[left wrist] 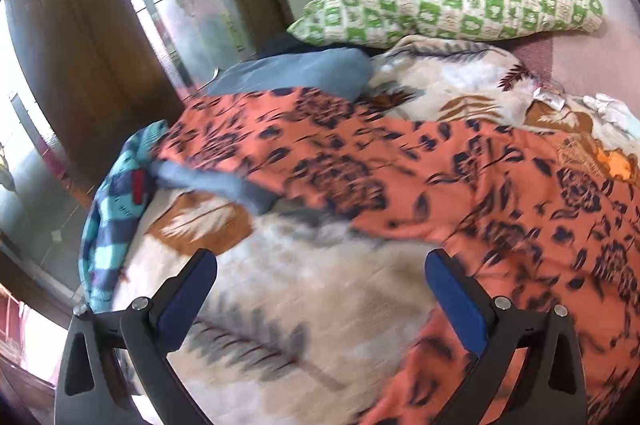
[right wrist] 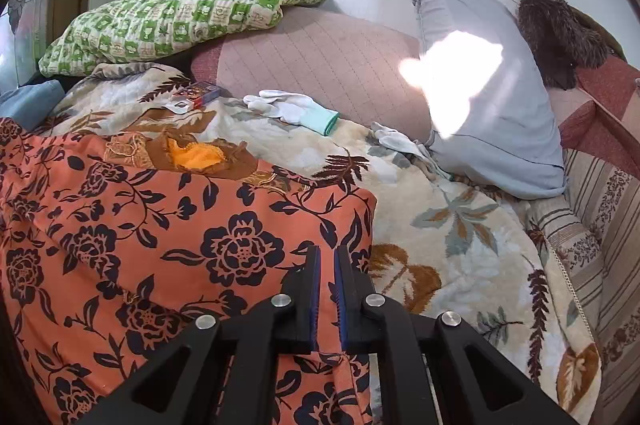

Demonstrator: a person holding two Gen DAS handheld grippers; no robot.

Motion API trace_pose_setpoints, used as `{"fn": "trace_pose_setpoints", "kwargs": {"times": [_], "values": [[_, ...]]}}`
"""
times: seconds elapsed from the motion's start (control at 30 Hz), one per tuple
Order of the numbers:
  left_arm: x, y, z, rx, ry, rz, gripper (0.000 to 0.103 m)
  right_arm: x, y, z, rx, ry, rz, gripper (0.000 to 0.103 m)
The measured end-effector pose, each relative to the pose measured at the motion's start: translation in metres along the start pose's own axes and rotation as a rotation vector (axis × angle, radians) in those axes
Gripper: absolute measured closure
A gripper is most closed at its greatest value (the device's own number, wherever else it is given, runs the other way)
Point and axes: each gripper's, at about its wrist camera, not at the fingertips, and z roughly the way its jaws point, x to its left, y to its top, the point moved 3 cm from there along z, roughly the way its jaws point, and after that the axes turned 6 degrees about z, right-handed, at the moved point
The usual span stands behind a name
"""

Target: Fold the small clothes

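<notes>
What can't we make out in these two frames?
- Left wrist view: motion blur smears the blanket and the orange cloth near the open left gripper.
- Right wrist view: the right gripper covers the cloth's near edge, so the pinched spot is hidden.
- Right wrist view: glare whites out part of the grey pillow.
- Right wrist view: the small box is too small to read.
</notes>
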Motion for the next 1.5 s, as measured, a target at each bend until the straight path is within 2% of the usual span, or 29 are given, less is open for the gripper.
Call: {"fn": "trace_pose_setpoints", "kwargs": {"times": [0.2,0.33,0.7,1.0,1.1,1.2,1.33,1.4,1.5], "values": [[0.073,-0.027,-0.016,0.026,0.106,-0.039,0.0,0.005,0.003,-0.011,-0.034,0.01,-0.013,0.094],[0.099,-0.036,-0.023,0.046,0.129,-0.08,0.0,0.004,0.006,-0.017,-0.048,0.014,-0.01,0.094],[0.088,-0.035,-0.032,0.056,0.113,-0.05,0.0,-0.004,0.011,-0.027,-0.076,0.011,0.004,0.094],[0.089,-0.03,-0.02,0.08,0.116,-0.077,0.0,0.001,0.013,-0.018,-0.068,0.01,0.004,0.094],[0.09,-0.029,-0.011,0.099,0.091,-0.094,0.0,0.003,0.013,-0.014,-0.062,0.011,0.0,0.094],[0.1,-0.028,0.007,0.154,0.037,-0.151,0.0,0.004,0.012,-0.01,-0.049,0.019,0.008,0.094],[0.135,-0.026,0.036,0.227,0.002,-0.308,0.0,0.005,0.009,-0.004,-0.031,0.026,0.013,0.094],[0.157,-0.026,0.051,0.262,0.005,-0.389,0.0,0.006,0.008,0.0,-0.02,0.034,0.015,0.094],[0.187,-0.019,0.066,0.266,0.011,-0.477,0.0,0.009,0.006,0.006,-0.001,0.049,0.02,0.094]]}}
